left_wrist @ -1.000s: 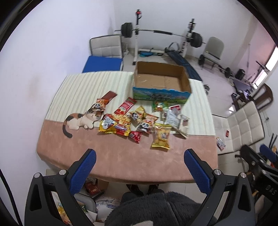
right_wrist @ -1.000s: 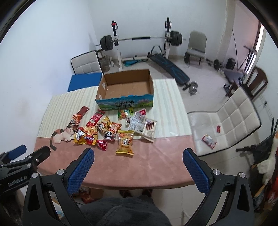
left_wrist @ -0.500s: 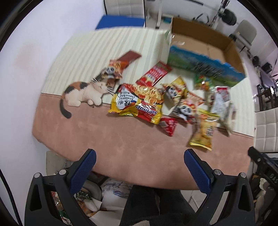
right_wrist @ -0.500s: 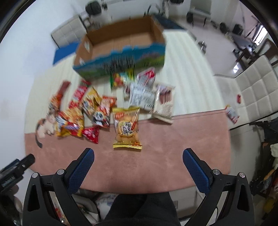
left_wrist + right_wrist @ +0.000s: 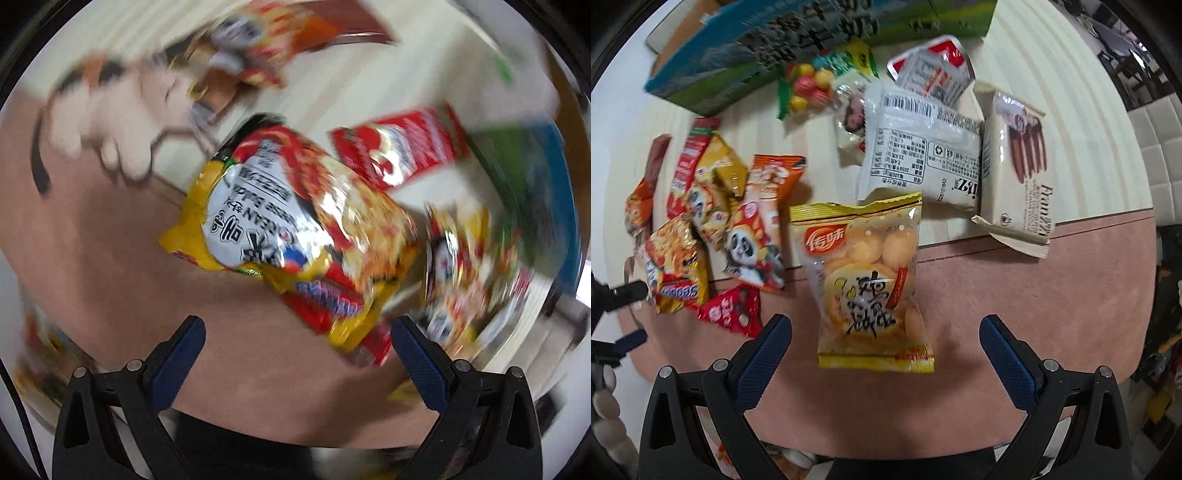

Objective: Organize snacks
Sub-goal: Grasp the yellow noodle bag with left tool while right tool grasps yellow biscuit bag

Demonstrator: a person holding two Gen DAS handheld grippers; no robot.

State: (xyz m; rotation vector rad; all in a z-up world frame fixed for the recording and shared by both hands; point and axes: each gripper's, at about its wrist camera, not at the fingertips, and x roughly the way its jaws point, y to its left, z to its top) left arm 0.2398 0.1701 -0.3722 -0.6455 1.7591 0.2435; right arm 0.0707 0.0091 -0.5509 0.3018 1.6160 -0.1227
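Snacks scattered on table, none boxed yet; yellow egg-snack bag point(image 5: 873, 284) lies between spread fingers of right gripper point(image 5: 884, 343), untouched; noodle pack point(image 5: 291, 229) just ahead of left gripper point(image 5: 297, 349), also spread wide and empty; cardboard box point(image 5: 798, 48) beyond the pile; risk: slick puffy bags slipping, or neighbouring packets getting pinched too.

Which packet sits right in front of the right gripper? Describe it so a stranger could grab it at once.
Start at the blue-and-green cardboard box at the table's far side and come straight toward the pink near strip. There, between the open right gripper's blue fingers, lies a yellow-trimmed clear bag of round golden puffs. It alone lies mostly on the pink, with a red oval logo.
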